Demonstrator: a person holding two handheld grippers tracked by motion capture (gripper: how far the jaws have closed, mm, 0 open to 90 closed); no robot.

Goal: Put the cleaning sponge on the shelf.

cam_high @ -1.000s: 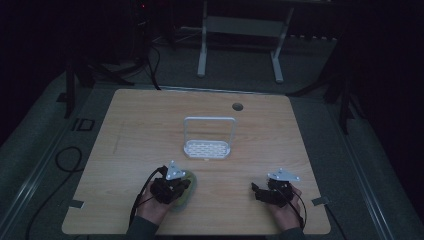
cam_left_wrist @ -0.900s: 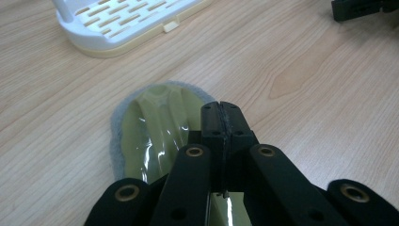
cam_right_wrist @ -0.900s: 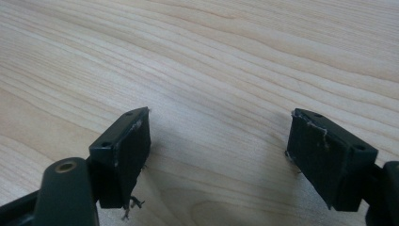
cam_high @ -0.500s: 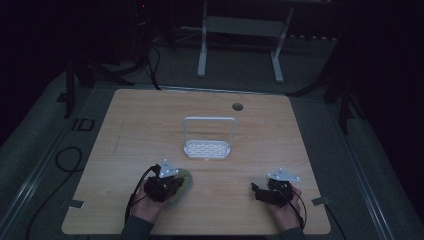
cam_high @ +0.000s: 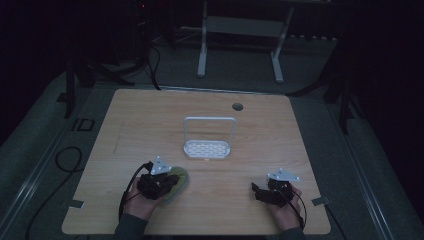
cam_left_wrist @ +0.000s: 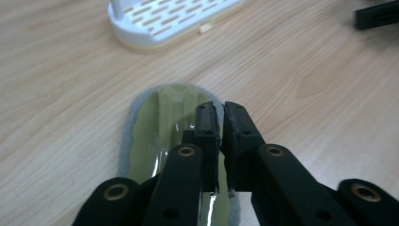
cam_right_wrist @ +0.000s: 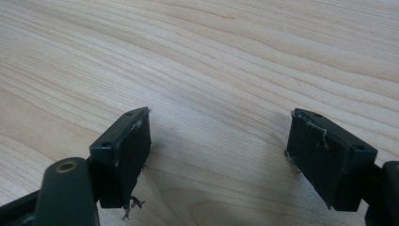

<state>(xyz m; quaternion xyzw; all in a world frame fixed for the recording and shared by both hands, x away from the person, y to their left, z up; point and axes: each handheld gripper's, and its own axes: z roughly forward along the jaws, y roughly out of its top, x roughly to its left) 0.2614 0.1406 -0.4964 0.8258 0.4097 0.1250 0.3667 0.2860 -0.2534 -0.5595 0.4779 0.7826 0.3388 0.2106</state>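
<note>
The left tongs (cam_high: 176, 181) sit near the front edge of the tabletop (cam_high: 150, 115), left of centre, directly over a flat, yellow-green sponge pad with a grey fringe (cam_left_wrist: 155, 122); in the left gripper view (cam_left_wrist: 221, 120) the jaws have just been opening and stand a narrow slit apart, with nothing pinched between the pads; the sponge pad lies flat on the wood beneath them, its far end pointing toward the white slotted rack (cam_high: 207, 148); the rack stands near the middle of the tabletop, with an upright wire handle arching over its perforated base (cam_left_wrist: 164, 21); the right tongs (cam_high: 256, 191) rest near the front right corner, well apart from the pad; in the right gripper view (cam_right_wrist: 219, 141) the jaws stand wide apart over bare wood, holding nothing.
</note>
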